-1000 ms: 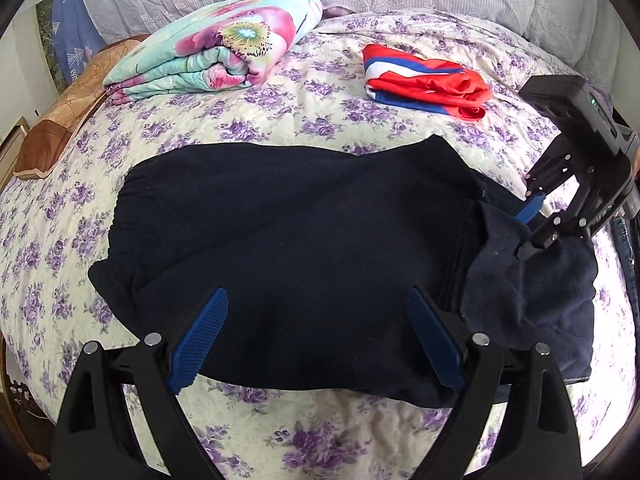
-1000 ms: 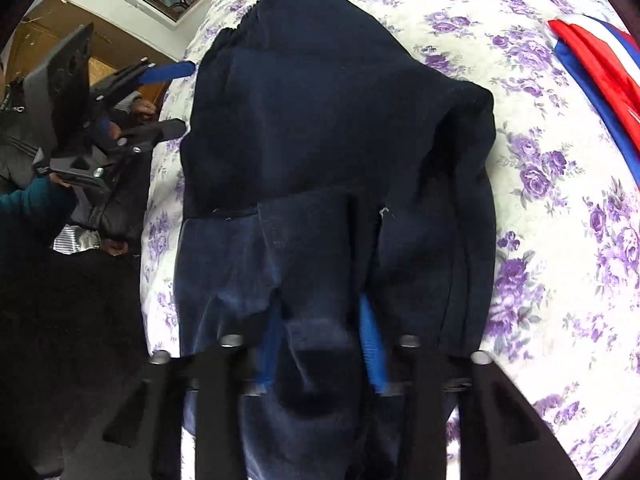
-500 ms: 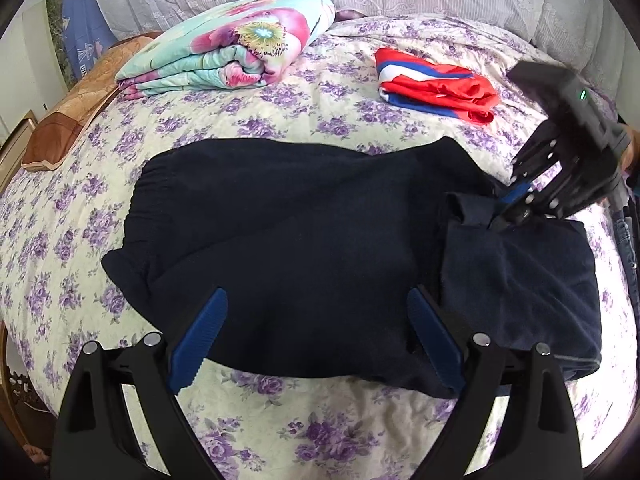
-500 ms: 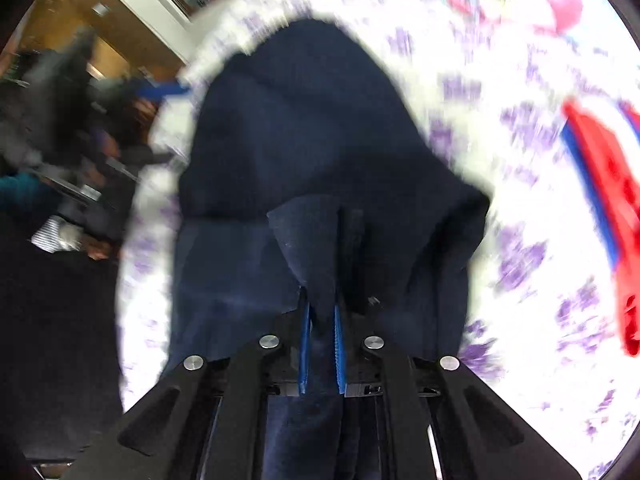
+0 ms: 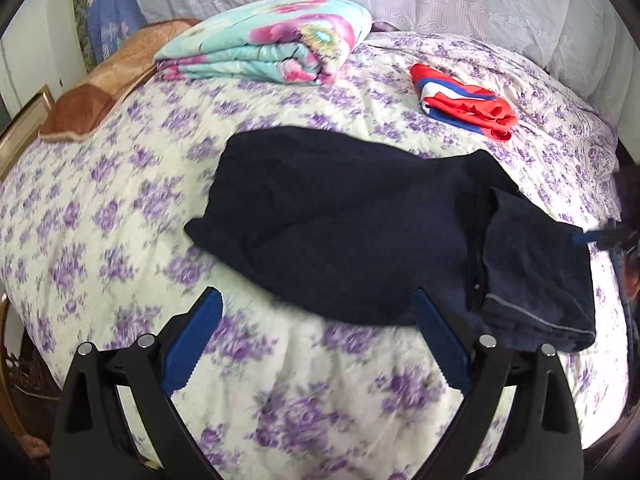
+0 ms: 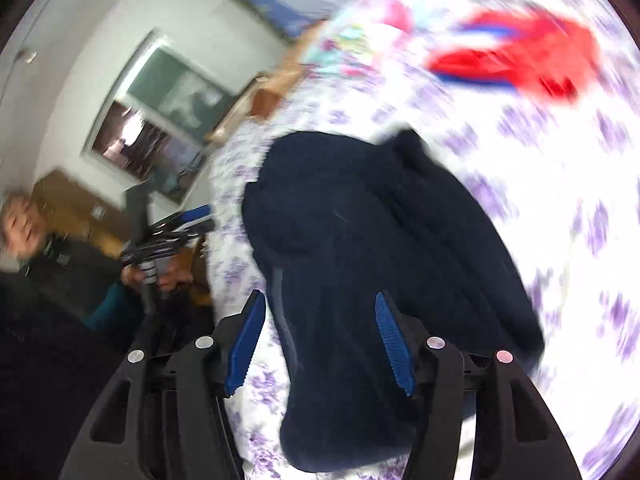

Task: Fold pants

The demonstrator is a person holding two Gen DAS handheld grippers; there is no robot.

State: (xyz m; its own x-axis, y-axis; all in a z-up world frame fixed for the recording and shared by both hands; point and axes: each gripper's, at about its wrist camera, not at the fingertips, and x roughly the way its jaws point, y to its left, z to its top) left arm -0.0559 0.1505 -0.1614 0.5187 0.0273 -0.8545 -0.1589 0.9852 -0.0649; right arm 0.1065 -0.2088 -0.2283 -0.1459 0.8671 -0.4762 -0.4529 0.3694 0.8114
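The dark navy pants (image 5: 344, 232) are lying across the bed (image 5: 120, 208) with its purple-flowered cover, one end folded back over itself at the right. The left tongs (image 5: 316, 344) are hovering spread wide and opening further above the bedspread at the near edge of the pants, gripping nothing. The right tongs (image 6: 320, 340) are opening too, their blue pads standing clear on either side of the folded end, not pressing it. A folded floral quilt (image 5: 264, 44) and a red, white and blue garment (image 5: 468, 104) are resting farther back.
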